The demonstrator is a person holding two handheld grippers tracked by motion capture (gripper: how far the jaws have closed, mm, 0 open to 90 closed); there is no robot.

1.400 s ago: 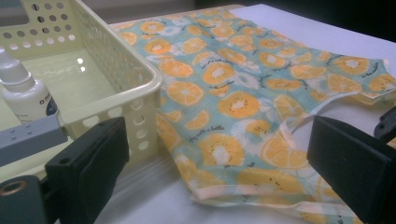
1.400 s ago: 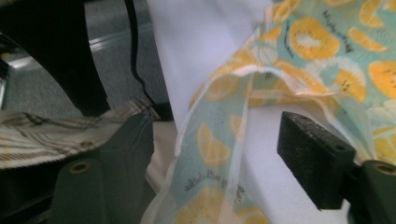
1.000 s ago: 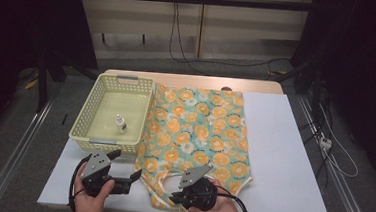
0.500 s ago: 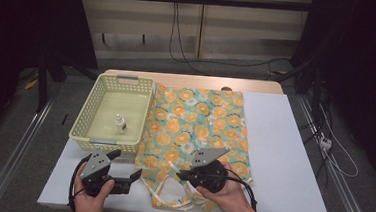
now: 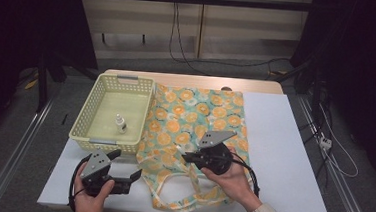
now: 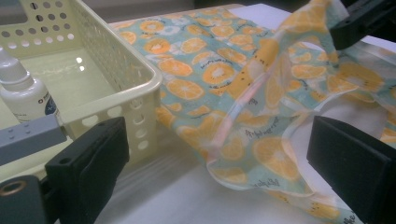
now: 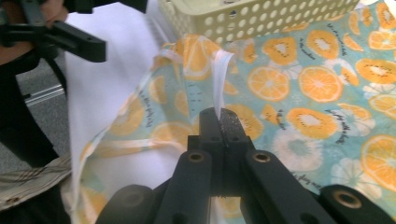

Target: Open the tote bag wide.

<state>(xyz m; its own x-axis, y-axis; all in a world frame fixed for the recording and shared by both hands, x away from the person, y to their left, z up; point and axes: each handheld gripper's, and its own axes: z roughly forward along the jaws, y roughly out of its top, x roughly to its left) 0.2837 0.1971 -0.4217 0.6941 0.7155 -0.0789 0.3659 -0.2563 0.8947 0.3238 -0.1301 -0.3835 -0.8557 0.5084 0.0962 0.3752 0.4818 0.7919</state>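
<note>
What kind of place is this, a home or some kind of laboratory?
Probably a lab or recording workspace, not a home: a plain white table inside a metal frame with floor rails, cables hanging from a wall outlet, dark curtains at both sides.

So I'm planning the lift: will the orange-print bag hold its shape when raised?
Probably not. The bag looks like thin cloth: where the right tool pinches its edge, it drapes in soft folds. It likely weighs little, and should sag and trail rather than slide off.

high: overhead, facing forward-down | gripper views: low, close | shared: basket (image 5: 114, 112)
</note>
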